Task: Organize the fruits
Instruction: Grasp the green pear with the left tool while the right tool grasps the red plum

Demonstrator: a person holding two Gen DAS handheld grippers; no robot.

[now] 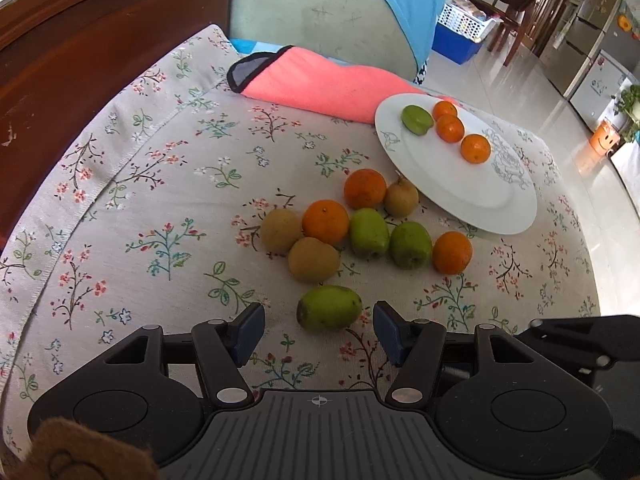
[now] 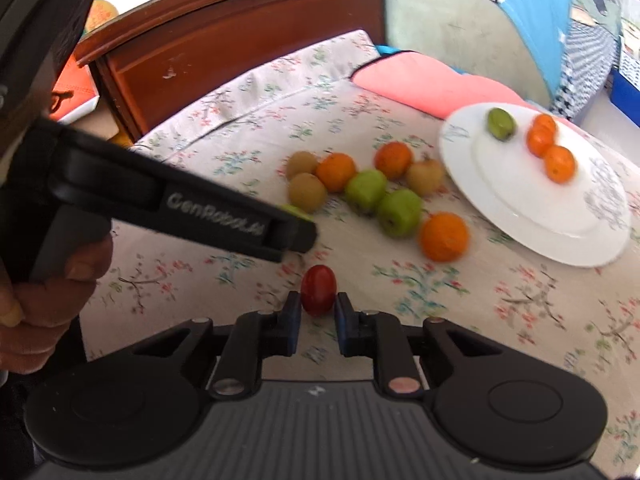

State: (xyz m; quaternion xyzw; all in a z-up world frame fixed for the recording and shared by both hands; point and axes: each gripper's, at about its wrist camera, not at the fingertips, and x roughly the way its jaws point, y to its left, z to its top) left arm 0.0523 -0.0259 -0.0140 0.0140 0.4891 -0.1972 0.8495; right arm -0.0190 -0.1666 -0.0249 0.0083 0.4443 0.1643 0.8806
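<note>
A white plate (image 1: 460,192) at the right holds three small oranges (image 1: 475,148) and one green fruit (image 1: 416,119). Loose oranges, green and brown fruits (image 1: 326,222) lie in a cluster on the floral cloth. My left gripper (image 1: 319,326) is open, its fingers either side of a lone green fruit (image 1: 329,307) lying on the cloth. My right gripper (image 2: 318,312) is shut on a small red fruit (image 2: 318,290) and holds it over the cloth, short of the plate (image 2: 520,216). The left gripper's body (image 2: 180,212) crosses the right wrist view.
A folded pink cloth (image 1: 320,84) lies behind the plate. A dark wooden headboard (image 1: 80,60) borders the far left. A pale green cushion (image 1: 320,12) stands at the back. Tiled floor, a chair and cabinets lie beyond the right edge.
</note>
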